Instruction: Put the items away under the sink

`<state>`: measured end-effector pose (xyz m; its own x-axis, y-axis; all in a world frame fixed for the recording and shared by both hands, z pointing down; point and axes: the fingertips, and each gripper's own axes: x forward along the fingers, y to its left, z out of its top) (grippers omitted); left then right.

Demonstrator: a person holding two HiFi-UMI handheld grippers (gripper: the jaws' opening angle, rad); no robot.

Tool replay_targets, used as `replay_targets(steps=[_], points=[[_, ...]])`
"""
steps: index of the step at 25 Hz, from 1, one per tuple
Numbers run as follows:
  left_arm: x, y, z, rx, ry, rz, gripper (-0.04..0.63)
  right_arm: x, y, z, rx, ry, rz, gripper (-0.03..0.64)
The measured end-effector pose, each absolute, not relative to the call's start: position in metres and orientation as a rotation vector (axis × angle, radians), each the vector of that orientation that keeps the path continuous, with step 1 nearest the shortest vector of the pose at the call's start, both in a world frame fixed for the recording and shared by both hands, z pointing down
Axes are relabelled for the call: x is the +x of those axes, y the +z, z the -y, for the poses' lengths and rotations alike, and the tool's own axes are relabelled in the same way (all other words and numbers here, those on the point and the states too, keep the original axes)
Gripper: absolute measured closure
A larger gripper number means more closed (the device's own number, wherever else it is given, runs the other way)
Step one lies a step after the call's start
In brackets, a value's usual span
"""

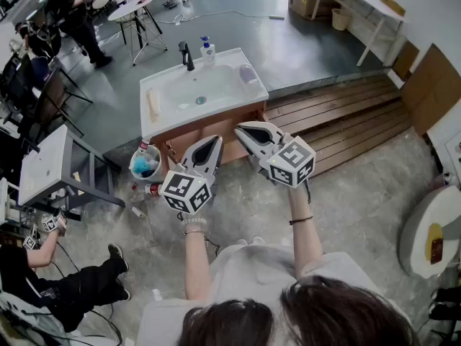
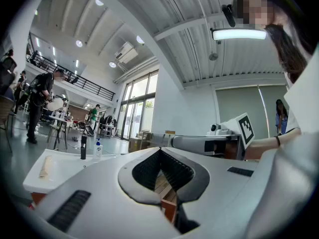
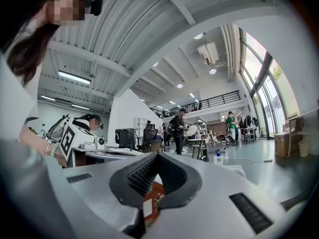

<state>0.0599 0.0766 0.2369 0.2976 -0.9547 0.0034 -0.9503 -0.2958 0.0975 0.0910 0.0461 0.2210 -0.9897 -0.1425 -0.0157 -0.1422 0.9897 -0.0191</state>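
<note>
- While both bare forearms reach forward roughly parallel, the left tool (image 1: 215, 141) and the right tool (image 1: 240, 127) point level at the brown wooden cabinet (image 1: 189, 137). They are side by side and not touching.
- Left tool: smooth white moulded shell with black ribbed pads. Its tips are pressed together, leaving a leaf-shaped gap behind them. Nothing is gripped, and only cabinet wood shows through the gap.
- Right tool: same build, tips likewise pressed together, and nothing is pinched.
- Each tool carries a white cube with black square markers at its rear, above the hand.
- Wrists: a pale bracelet is on the left and a thin dark band on the right.
- Glossy white rectangular sink (image 1: 160, 85): it sits on top of the cabinet.
- Back edge of the sink: a black tap (image 1: 186, 56) and a clear pump bottle with a blue head (image 1: 208, 51) stand here.
- Sink rims: a pale lilac translucent container (image 1: 248, 75) rests on the right rim and a beige oblong piece (image 1: 153, 105) on the left.
- Items for stowing lie on the mottled grey floor (image 1: 238, 207), left of the cabinet.
- Round white bucket (image 1: 132, 170): it holds something blue and stands just beside the cabinet's corner.
- Small red-and-white bottle (image 1: 150, 189): it lies just in front of the bucket.
- Small white piece (image 1: 137, 212): it lies a little farther out.
- Brown slatted wooden decking (image 1: 338, 121) runs to the right of the cabinet.
</note>
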Motion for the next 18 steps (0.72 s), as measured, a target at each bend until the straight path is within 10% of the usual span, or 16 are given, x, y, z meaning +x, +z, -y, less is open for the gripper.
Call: replay_targets(steps=[18], points=[[0.063, 0.236, -0.067, 2.457, -0.098, 1.820, 0.598, 0.096, 0.222, -0.034, -0.221, -0.030, -3.118, 0.603]])
